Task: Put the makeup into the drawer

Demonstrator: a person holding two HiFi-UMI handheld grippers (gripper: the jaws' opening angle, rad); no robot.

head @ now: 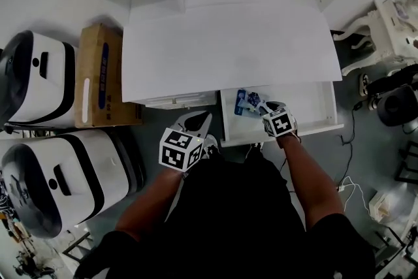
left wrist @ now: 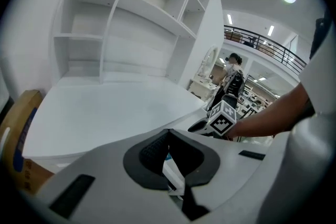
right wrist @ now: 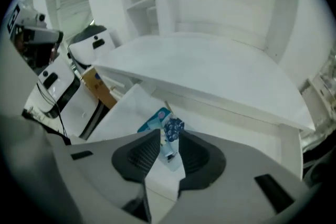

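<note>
The makeup point(head: 247, 102), a few blue packets, already lies on the floor of the open drawer point(head: 307, 111). It sits in the drawer's left part, at about 10 o'clock from the right hand-held gripper point(right wrist: 169, 134). That gripper's jaws stand wide apart with the packets showing in the gap beyond them. The pads do not press on anything, so I judge the makeup released. The left hand-held gripper point(left wrist: 168, 134) has its jaws drawn narrow, the tips about meeting and nothing between them. It hangs just outside the drawer's front left corner, at about 8 o'clock from the packets.

The drawer is not yet closed, and most of the risk lies there.

- The packets overlap, and one seems to ride up on another. A raised edge could catch under the table point(head: 228, 42) as the drawer slides in, crumpling or dragging the packet.
- The right gripper points steeply down, close to the packets. A careless move out could clip them with a jaw and flick one over the rim.
- A push on the front from one corner only, as the left gripper is placed to give, might skew the drawer and jam it.
</note>
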